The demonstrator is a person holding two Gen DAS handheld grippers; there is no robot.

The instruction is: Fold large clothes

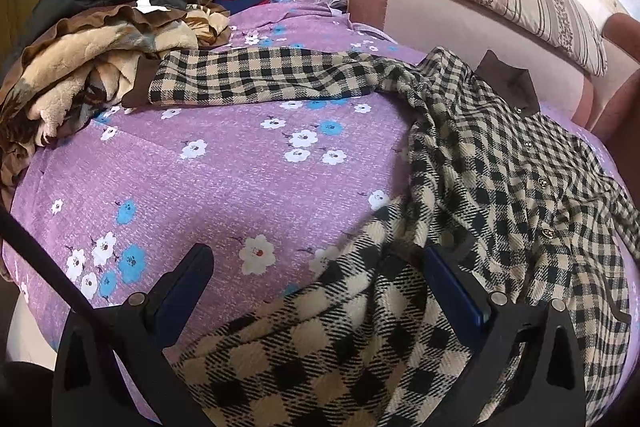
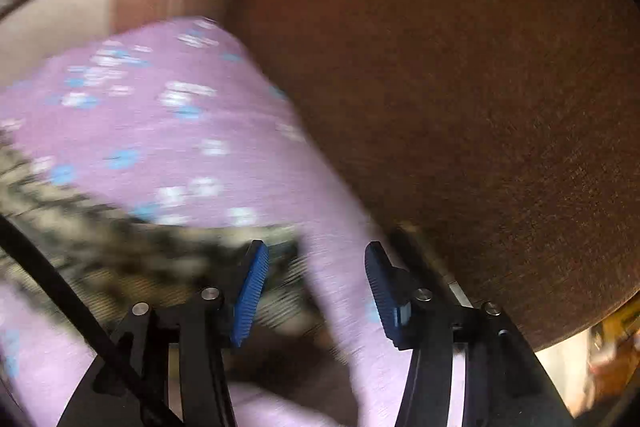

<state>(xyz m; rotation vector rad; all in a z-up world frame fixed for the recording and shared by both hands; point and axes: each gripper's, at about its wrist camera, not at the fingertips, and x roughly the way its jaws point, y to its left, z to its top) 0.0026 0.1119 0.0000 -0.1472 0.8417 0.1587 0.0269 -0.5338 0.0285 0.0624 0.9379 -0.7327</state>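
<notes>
Spreading step: the checked coat [image 1: 500,163] lies rumpled on the bed [image 1: 224,179], its hem bunched between the left gripper's [image 1: 320,267] parted, non-pressing fingers, the right gripper [image 2: 316,267] spread empty; next, I judge, flatten and fold a sleeve [image 1: 256,75].

A checked shirt [image 1: 472,163] lies spread on the purple flowery sheet [image 1: 224,179], its hem bunched between the wide-apart fingers of the left gripper [image 1: 320,267] at the bottom, with piled blankets [image 1: 92,67] upper left.
</notes>
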